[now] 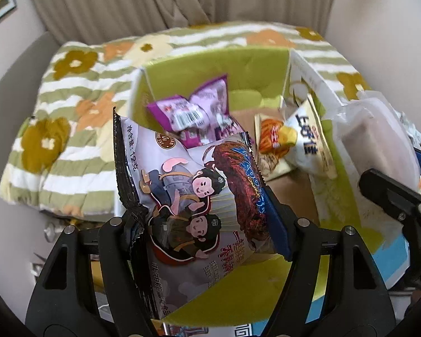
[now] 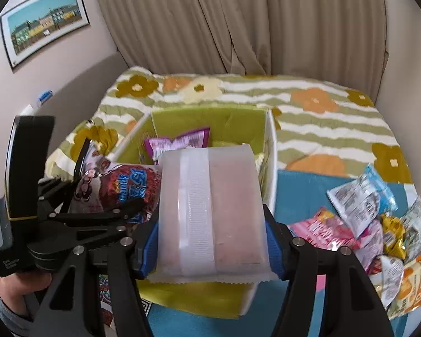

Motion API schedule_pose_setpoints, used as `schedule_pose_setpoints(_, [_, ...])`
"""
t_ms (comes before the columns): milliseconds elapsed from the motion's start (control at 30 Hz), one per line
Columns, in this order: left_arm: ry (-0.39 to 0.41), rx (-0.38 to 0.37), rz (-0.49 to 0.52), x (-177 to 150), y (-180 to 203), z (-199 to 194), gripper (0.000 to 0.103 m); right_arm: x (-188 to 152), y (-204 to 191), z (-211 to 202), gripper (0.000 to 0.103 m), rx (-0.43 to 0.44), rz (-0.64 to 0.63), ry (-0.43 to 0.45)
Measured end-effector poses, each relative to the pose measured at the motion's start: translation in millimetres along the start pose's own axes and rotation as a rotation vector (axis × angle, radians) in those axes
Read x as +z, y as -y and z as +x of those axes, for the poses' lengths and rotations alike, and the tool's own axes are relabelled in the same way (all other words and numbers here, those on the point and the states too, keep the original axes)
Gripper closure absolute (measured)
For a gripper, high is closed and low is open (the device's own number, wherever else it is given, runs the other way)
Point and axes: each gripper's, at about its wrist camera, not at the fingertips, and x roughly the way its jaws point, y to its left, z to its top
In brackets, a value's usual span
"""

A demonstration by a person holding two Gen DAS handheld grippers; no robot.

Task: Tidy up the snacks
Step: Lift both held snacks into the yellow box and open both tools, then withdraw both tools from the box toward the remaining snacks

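Grippers both loaded over the box (image 2: 269, 151). My left gripper (image 1: 210, 224) pinches a cartoon bag (image 1: 193, 196) by its two side edges; the bag hangs tilted above the near left part of the box. My right gripper (image 2: 212, 248) clamps a frosted pack (image 2: 210, 210) between its blue pads (image 2: 273, 248) (contents pinkish, no label readable), held over the box's near edge.

Inside the box: purple bags (image 1: 193, 112) at the far left, a white bag (image 1: 308, 140) with a yellow corner and an orange-printed packet (image 1: 269, 137) at the right.

Loose snacks (image 2: 379, 224) lie in a heap on the blue mat (image 2: 303, 196), right of the box. Box and mat sit on a flowered quilt (image 2: 322, 118). My hand (image 2: 16, 289) on the left gripper's handle shows at the near left of the right view.
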Motion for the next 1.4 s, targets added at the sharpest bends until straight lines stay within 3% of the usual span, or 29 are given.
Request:
schedule_pose_setpoints(67, [-0.034, -0.027, 0.016, -2.2, 0.3, 8.9, 0.03, -1.0, -3.8, 7.5, 0.044, -0.015, 0.0, -0.021])
schedule_pose_setpoints(133, [-0.048, -0.03, 0.049, -4.6, 1.7, 13.9, 0.007, -0.4, -7.1, 10.3, 0.044, -0.035, -0.003, -0.028])
schedule_pose_setpoints(167, [-0.044, -0.027, 0.065, -5.1, 3.4, 13.6, 0.001, -0.3, -9.5, 10.6, 0.044, -0.043, -0.003, -0.028])
schedule_pose_setpoints(300, [-0.04, -0.05, 0.095, -12.6, 0.1, 6.0, 0.0, 2.7, -13.3, 12.6, 0.044, -0.066, 0.014, -0.033])
schedule_pose_setpoints(533, [0.009, -0.149, 0.043, -18.6, -30.8, -20.1, 0.0, 2.3, -23.7, 27.0, 0.044, -0.104, 0.003, -0.079])
schedule_pose_setpoints(867, [0.019, -0.167, 0.012, -18.9, -51.5, -19.8, 0.0, -6.8, -33.0, 61.4, 0.043, -0.096, 0.012, -0.167])
schedule_pose_setpoints(900, [0.016, -0.169, 0.005, -18.6, -53.2, -19.4, 0.0, -8.1, -33.0, 62.0, 0.041, -0.088, 0.015, -0.165])
schedule_pose_setpoints(1000, [0.013, -0.177, -0.014, -18.4, -57.8, -18.5, 0.0, -10.2, -30.0, 56.1, 0.01, -0.087, 0.025, -0.129])
schedule_pose_setpoints(1033, [0.014, -0.18, -0.017, -18.4, -58.8, -18.4, 0.0, -11.4, -28.6, 53.7, 0.007, -0.088, 0.023, -0.124])
schedule_pose_setpoints(1400, [0.014, -0.165, -0.007, -20.5, -54.6, -21.3, 0.0, -17.8, -29.3, 42.1, 0.006, -0.135, 0.005, -0.088])
